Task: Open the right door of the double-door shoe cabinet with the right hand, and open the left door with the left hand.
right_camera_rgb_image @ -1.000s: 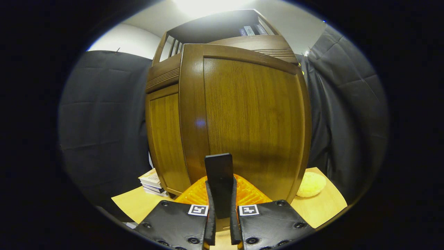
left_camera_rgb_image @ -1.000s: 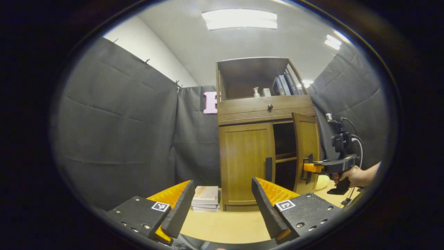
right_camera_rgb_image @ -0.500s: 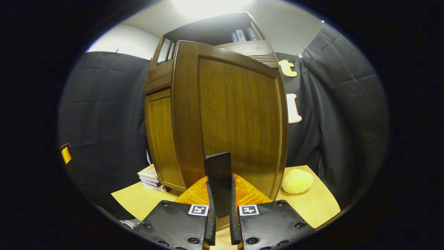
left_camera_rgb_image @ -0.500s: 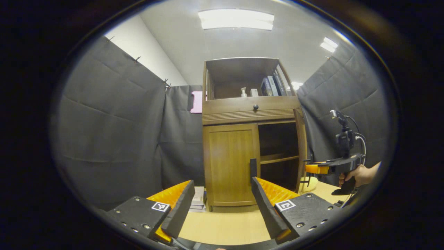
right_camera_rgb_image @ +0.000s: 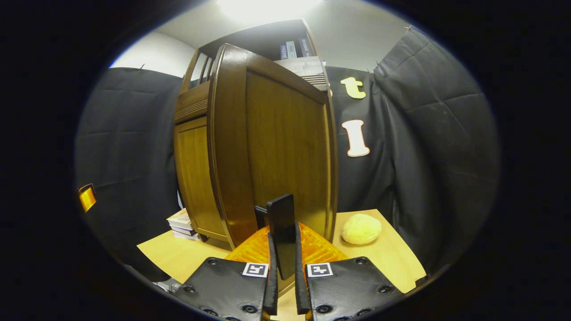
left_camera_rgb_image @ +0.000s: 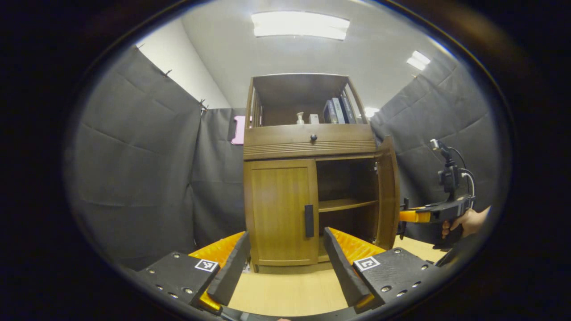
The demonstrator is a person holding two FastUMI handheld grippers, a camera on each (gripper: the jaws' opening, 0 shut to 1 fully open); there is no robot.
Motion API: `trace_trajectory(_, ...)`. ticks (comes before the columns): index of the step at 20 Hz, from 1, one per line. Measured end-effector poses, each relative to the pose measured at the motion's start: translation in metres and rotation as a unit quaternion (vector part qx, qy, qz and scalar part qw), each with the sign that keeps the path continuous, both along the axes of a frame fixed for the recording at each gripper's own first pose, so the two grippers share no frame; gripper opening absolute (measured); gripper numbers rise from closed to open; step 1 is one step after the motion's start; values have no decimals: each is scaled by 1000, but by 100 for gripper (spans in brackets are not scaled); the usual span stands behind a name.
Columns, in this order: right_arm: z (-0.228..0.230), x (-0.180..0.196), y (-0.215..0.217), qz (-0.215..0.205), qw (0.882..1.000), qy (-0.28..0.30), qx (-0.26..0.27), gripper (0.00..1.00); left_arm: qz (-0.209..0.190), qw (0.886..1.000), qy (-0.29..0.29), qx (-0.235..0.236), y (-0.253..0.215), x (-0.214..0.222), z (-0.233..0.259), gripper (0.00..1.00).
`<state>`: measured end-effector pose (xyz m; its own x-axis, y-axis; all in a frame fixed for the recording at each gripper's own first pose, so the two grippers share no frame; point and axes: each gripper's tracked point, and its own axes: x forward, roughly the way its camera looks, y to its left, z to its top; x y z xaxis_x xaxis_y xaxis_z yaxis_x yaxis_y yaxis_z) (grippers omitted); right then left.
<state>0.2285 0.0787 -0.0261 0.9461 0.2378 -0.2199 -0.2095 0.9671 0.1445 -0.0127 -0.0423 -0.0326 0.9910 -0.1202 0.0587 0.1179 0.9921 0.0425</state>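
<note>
I am pinching the right door's handle (right_camera_rgb_image: pixel 282 223) with my right tool (right_camera_rgb_image: pixel 283 292), both fingers pressed on the flat bar so the right door (right_camera_rgb_image: pixel 276 151) follows my hand; it is standing swung wide, exposing the inner shelf (left_camera_rgb_image: pixel 341 204). I am holding my left tool (left_camera_rgb_image: pixel 285 267) spread and apart from the shoe cabinet (left_camera_rgb_image: pixel 308 178), lined up low toward the left door (left_camera_rgb_image: pixel 281 209), which is sitting shut with its handle (left_camera_rgb_image: pixel 308 220) at the inner edge. Judgement: left handle comes next. The cabinet is standing on the tabletop (left_camera_rgb_image: pixel 285 290).

Book stack (right_camera_rgb_image: pixel 180 223) partly hidden behind cabinet (right_camera_rgb_image: pixel 192 160).
</note>
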Motion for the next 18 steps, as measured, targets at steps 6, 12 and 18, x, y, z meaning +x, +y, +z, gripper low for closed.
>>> trace_trajectory(6,-1,-2,-35,-43,999,6,-16,13,-12,1000,7,-1,-13,6,-7,93)
trace_trajectory(12,-6,-4,-80,-84,996,10,-14,10,-28,1000,9,5,-31,14,-8,96)
trace_trajectory(18,2,-30,-109,-115,993,-2,-29,8,-49,999,8,-3,-49,37,-5,96)
